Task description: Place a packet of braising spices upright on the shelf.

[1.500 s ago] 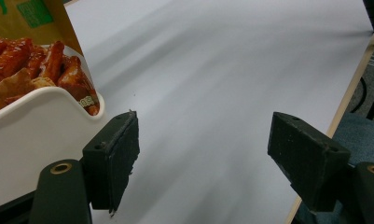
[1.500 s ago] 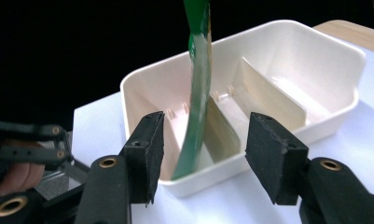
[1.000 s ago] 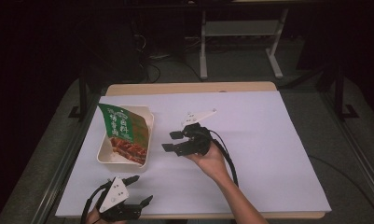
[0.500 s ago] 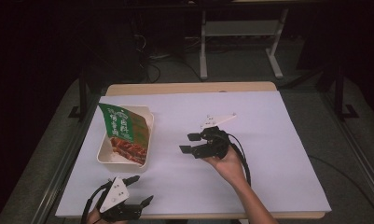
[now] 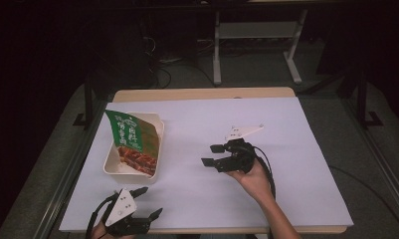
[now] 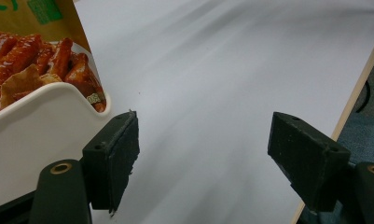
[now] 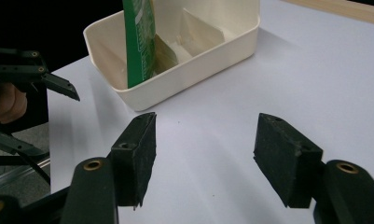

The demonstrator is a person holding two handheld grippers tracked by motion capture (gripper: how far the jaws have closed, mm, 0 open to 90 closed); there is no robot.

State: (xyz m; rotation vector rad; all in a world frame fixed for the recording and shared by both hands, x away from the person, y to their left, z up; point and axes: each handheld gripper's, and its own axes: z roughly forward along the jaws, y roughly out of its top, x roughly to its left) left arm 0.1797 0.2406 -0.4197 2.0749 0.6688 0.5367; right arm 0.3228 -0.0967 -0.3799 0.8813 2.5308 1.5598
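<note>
A cream tray [image 5: 109, 167] with inner dividers sits at the table's left. A green snack packet [image 5: 135, 142] printed with glazed food leans upright in it. My right gripper [image 5: 212, 155] hovers at mid-table, right of the tray, and points left at it. Its jaws have just been opening, are open, and have nothing between them. In the right gripper view the gripper [image 7: 205, 140] faces the tray [image 7: 194, 60] and the packet's edge [image 7: 139, 42]. My left gripper [image 5: 149, 201] rests open at the front left edge. Its own view [image 6: 205, 140] has the tray wall [image 6: 40, 121] and packet [image 6: 31, 60] at left.
A white sheet [image 5: 296, 129] covers the table, with a wooden strip [image 5: 202, 93] along the far edge. A black cable [image 5: 269, 167] trails from the right gripper over the wrist. A pale metal stand [image 5: 259, 35] stands on the dark floor beyond.
The right gripper has moved rightward, away from the tray toward the table's middle, jaws a little wider. The left gripper has stayed put. Tray and packet have not moved.
</note>
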